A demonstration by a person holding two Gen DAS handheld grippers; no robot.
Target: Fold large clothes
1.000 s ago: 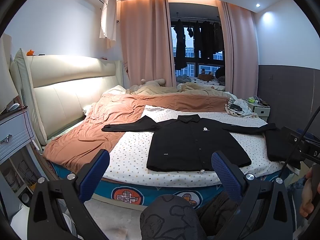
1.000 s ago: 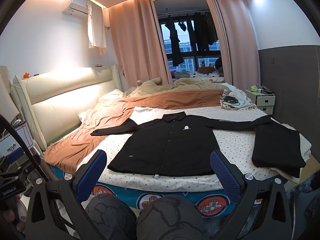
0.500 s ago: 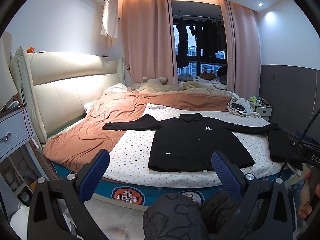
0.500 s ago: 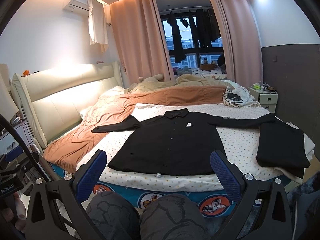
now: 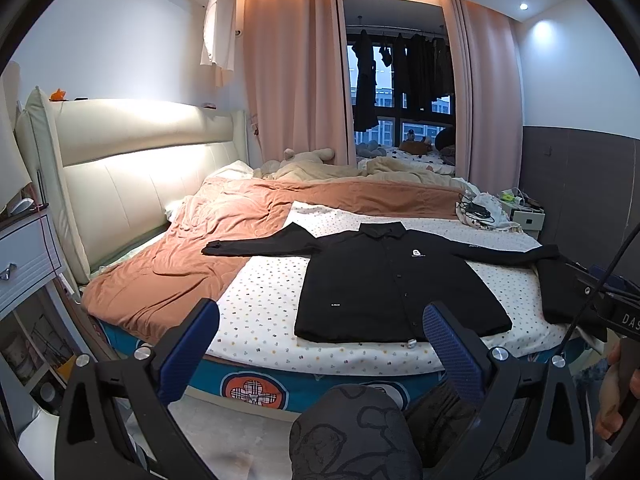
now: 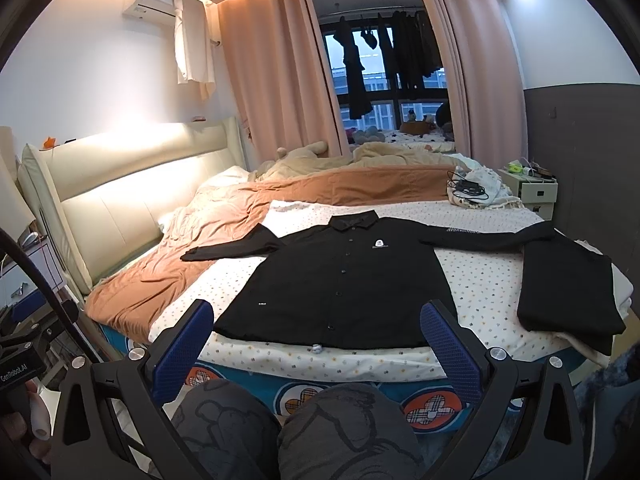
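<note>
A black shirt (image 6: 340, 280) lies flat on the bed (image 6: 480, 280), sleeves stretched left to right, hem toward both spread, empty hand-held grippers, the left (image 5: 320, 344) and the right (image 6: 316, 340), which is more squarely facing it.

Both feeds come through sharp and evenly lit to me. Warm cove light runs along the ceiling above the pink curtains (image 5: 294, 80), and recessed ceiling spotlights (image 5: 523, 6) glare on the white wall. A bright patch washes out the cream padded headboard (image 6: 120, 176). The dark window (image 6: 384, 80) gives little light. Fisheye bending curves the edges, with black vignette in every corner.
</note>
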